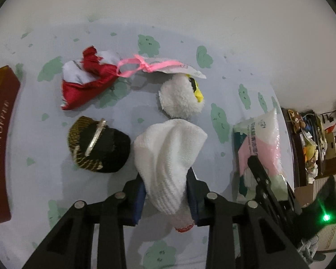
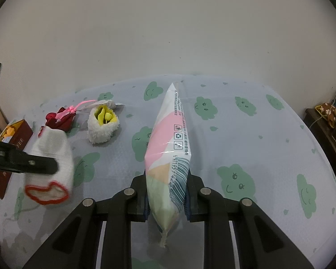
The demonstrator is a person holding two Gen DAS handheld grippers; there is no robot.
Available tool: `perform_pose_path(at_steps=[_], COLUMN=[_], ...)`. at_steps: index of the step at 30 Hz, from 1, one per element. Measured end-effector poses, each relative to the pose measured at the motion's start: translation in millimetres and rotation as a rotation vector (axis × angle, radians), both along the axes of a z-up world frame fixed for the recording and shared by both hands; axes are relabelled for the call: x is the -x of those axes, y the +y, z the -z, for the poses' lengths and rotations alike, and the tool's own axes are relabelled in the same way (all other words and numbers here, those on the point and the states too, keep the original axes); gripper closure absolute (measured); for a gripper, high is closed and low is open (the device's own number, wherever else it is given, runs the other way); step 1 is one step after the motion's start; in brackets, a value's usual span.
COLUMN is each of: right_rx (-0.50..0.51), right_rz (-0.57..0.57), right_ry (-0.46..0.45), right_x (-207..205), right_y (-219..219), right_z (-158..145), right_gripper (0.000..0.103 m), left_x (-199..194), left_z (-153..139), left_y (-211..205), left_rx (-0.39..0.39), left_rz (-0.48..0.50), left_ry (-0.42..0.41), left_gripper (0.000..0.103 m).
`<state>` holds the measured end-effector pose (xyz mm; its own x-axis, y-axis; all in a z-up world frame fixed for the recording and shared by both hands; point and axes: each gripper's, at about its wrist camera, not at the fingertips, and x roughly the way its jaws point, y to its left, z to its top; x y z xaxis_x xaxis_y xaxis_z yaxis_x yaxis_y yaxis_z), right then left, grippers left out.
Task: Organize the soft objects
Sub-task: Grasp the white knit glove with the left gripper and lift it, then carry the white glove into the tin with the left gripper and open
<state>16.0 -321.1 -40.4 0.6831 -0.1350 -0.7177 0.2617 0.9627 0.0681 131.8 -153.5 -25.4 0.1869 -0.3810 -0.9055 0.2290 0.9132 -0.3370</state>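
Surface: pale blue sheet (image 2: pixel 268 139) printed with green cloud faces, set against a plain wall; whether a bed or a desk lies under it cannot be told.

Far left: dark red box (image 1: pixel 2 139) with gold lettering, lying at the sheet's edge.

Left of centre: black-and-gold knit pouch (image 1: pixel 98 144) with a metal clip across it; beyond it a red and white satin bag (image 1: pixel 87 83), its pink ribbon (image 1: pixel 134 66) trailing toward a flat white packet.

Centre: fluffy white pouch (image 1: pixel 181 98) with yellow inside, lying near the satin bag. In front of it, white knit sock (image 1: pixel 170 157) with a red-edged cuff, gripped between the pads of the left tool (image 1: pixel 165 195), jaws drawn in narrow on the fabric; in the right wrist view the sock looks lifted off the sheet.

Right: tissue pack (image 2: pixel 168 157) in pink, peach and pale green wrap with a barcode, standing on edge on the sheet, pinched at its near end by the right tool (image 2: pixel 166 198), jaws narrow.

Far right: dark cabinet (image 1: pixel 302 148) cluttered with small items.
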Motion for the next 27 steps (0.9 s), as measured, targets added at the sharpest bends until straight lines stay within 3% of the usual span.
perform_pose_path(at_steps=[11,27], right_rx=[0.001,0.019], right_rz=[0.007,0.005], right_ry=[-0.008,-0.008], right_x=[0.3,0.9], right_y=[0.8,5.2], right_z=[0.4,0.3], right_gripper=[0.083,0.083], left_x=[4.9,-25.0], left_z=[-37.8,-90.5], left_y=[57.5,199.7], left_rx=[-0.036,-0.134], left_rz=[-0.054,-0.249], left_ry=[-0.091,-0.207], left_gripper=[0.071,0.071])
